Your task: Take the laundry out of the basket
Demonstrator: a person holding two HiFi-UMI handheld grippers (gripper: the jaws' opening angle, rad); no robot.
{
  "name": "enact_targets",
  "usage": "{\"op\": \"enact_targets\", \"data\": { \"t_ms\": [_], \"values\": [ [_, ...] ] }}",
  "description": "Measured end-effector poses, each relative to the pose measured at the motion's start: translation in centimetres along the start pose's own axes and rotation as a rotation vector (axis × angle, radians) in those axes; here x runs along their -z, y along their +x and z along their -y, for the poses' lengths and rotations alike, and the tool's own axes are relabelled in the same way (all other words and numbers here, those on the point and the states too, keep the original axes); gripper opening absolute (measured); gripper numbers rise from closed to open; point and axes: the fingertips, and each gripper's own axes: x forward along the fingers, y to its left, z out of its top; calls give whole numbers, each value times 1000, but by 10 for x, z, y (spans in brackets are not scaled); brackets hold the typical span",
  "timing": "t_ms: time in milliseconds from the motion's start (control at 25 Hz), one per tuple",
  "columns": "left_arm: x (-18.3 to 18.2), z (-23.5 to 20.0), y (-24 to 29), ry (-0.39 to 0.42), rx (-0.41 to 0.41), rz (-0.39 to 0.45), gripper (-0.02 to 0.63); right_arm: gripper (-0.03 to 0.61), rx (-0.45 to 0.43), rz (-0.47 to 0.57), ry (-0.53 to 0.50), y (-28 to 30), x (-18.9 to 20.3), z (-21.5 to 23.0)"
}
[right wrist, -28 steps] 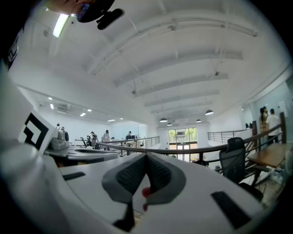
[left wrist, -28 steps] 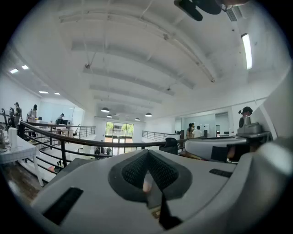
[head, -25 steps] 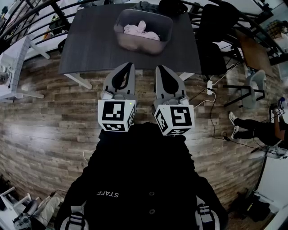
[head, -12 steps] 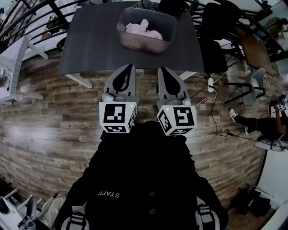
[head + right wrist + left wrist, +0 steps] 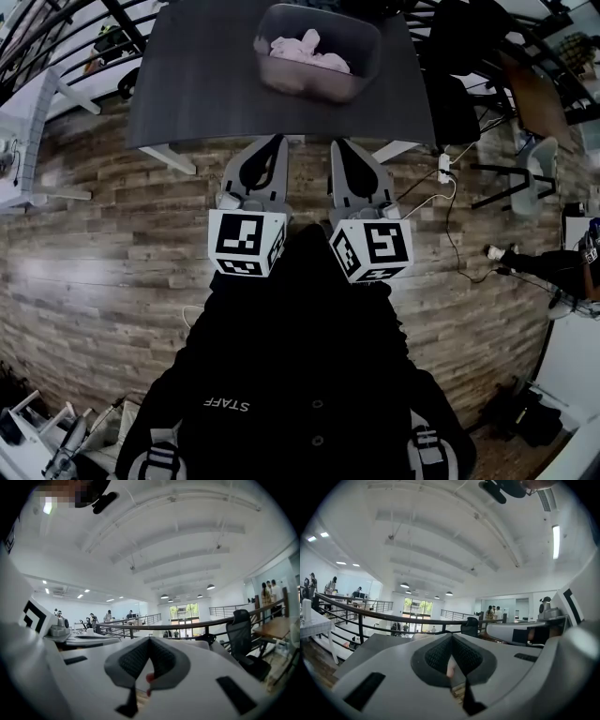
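We hold our left claw (image 5: 274,141) closed and empty, right claw (image 5: 336,143) just beside it, likewise closed and empty, both tips near the table's (image 5: 197,89) front edge, pink laundry (image 5: 307,49) inside the basket (image 5: 314,87) on the table, well apart from our claws

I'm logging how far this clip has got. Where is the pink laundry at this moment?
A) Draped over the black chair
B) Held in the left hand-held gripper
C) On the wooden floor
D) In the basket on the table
D: the head view shows the laundry bunched inside the basket, which stands on the table.
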Motion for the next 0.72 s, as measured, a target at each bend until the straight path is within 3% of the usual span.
{"op": "enact_targets", "data": {
  "t_ms": [320,720],
  "values": [
    [14,-34,23,-16,-31,-44,0,14,-19,-43,-5,33,13,1],
    [13,-76,113,-13,-72,-81,0,14,-66,-58,-7,127,9,59]
  ]
}}
